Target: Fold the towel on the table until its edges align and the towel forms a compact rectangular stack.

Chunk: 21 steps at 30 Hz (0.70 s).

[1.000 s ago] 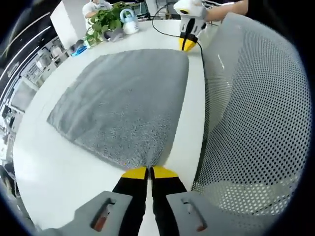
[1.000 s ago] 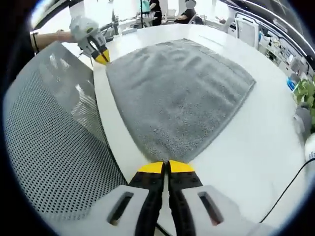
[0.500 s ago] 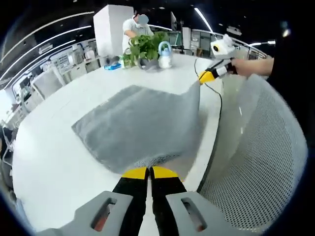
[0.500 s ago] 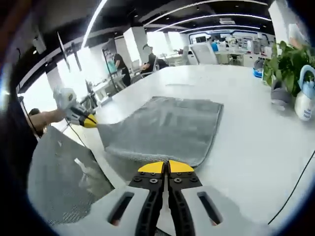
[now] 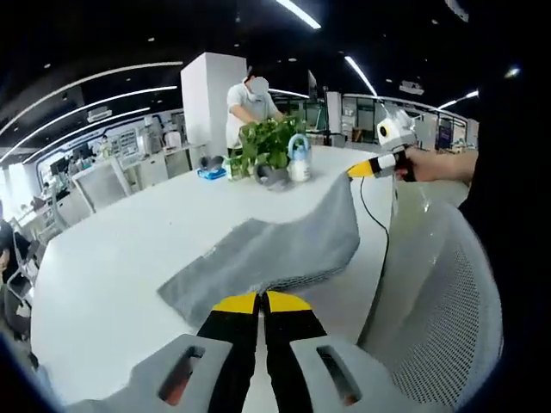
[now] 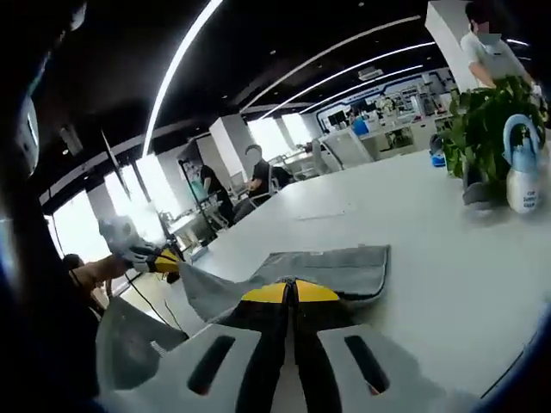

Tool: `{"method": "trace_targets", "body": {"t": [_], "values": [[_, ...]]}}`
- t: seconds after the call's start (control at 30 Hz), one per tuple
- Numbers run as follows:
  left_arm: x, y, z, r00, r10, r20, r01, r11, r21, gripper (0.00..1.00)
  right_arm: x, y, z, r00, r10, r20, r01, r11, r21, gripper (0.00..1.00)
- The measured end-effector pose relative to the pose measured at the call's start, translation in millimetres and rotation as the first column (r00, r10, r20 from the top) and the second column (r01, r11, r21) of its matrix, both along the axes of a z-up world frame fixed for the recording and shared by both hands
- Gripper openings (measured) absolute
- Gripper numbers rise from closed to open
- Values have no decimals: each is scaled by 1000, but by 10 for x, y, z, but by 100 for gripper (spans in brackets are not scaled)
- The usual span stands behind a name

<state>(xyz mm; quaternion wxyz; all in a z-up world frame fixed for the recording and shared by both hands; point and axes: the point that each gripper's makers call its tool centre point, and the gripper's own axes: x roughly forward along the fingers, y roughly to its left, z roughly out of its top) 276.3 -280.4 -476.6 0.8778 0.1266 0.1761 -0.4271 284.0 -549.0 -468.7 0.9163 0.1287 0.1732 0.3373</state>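
The grey towel (image 5: pixel 284 245) hangs with its near edge raised off the white table (image 5: pixel 112 258), while its far part lies flat. My left gripper (image 5: pixel 258 302) is shut on one near corner. The right gripper (image 5: pixel 362 169) is held up at the right, shut on the other near corner. In the right gripper view the towel (image 6: pixel 331 267) spreads just beyond my right gripper (image 6: pixel 288 292), shut on its corner. The left gripper (image 6: pixel 172 257), held by a hand, pinches the far-left corner, and the edge sags between the two.
A potted plant (image 5: pixel 267 144) and a spray bottle (image 5: pixel 299 160) stand at the table's far side, with a cable (image 5: pixel 379 232) running along its edge. A white mesh chair (image 5: pixel 448 310) is close by the table edge. People stand in the background.
Both grippers have risen, carrying the towel's near edge up off the table. Both views have tipped up toward the room, so more of the towel hangs free.
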Motion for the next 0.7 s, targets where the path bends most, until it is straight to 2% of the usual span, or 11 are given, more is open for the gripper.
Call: {"method": "trace_targets", "body": {"t": [0.1, 0.17, 0.27, 0.53, 0.7], "values": [[17, 39, -14, 1000, 9, -25, -10, 1000, -19, 2, 1, -31, -39, 1000, -4, -21, 4, 1000, 16, 0], [4, 68, 16, 1000, 8, -12, -8, 1000, -16, 2, -25, -42, -8, 1000, 6, -13, -6, 1000, 28, 0], [-39, 83, 113, 1000, -8, 13, 9, 999, -46, 2, -87, 1, 81, 999, 30, 18, -31, 998, 50, 0], [-87, 229, 272, 1000, 25, 16, -23, 993, -114, 2, -137, -40, 157, 999, 40, 29, -43, 996, 81, 0], [-175, 257, 355, 1000, 13, 15, -11, 987, -160, 2, -219, -59, 248, 997, 69, 30, -71, 995, 73, 0]]}}
